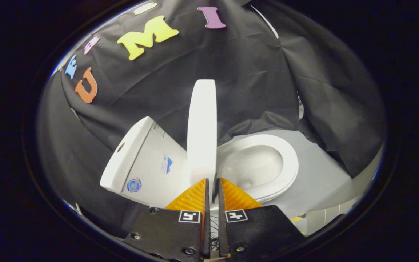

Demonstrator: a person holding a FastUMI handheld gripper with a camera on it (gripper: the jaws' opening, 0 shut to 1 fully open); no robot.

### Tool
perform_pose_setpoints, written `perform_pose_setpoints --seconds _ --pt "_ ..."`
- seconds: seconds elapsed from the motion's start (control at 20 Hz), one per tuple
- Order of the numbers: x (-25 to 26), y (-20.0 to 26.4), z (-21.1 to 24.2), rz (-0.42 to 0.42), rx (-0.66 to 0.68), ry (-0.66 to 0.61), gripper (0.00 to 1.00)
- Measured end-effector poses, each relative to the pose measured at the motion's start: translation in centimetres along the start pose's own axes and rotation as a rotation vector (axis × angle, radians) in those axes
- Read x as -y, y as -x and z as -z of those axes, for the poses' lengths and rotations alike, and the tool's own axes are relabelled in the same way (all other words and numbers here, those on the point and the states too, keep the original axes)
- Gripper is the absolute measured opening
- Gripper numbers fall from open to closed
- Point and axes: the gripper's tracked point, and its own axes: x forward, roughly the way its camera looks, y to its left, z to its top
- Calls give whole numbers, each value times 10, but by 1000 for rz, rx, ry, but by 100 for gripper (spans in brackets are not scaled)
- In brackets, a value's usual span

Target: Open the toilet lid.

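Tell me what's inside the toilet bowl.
The bowl looks bare white inside, its seat ring exposed. The raised lid, pinched edge-on in the gripper, hides the near side; the drain isn't clear.

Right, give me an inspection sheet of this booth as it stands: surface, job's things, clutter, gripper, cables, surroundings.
Surface: pale grey floor under the toilet, bare where it shows.
Job's things: toilet lid raised, seen edge-on, standing between tank and bowl; seat down, bowl open to view.
Clutter: nothing seen on the floor; stickers on the tank's side.
Gripper: gripper fingers nearly together with the lid's lower edge in the narrow gap between them; whether both press on it cannot be told.
Cables: thin wires between the finger mounts.
Surroundings: black cloth wall behind and beside the toilet.
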Motion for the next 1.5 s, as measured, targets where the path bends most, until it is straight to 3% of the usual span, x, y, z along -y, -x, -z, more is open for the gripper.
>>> perform_pose_setpoints --seconds 0.95,1.5 --pt "-104 -3 18 -107 -8 134 17" --pt "-152 -15 34 -124 -2 241 17"
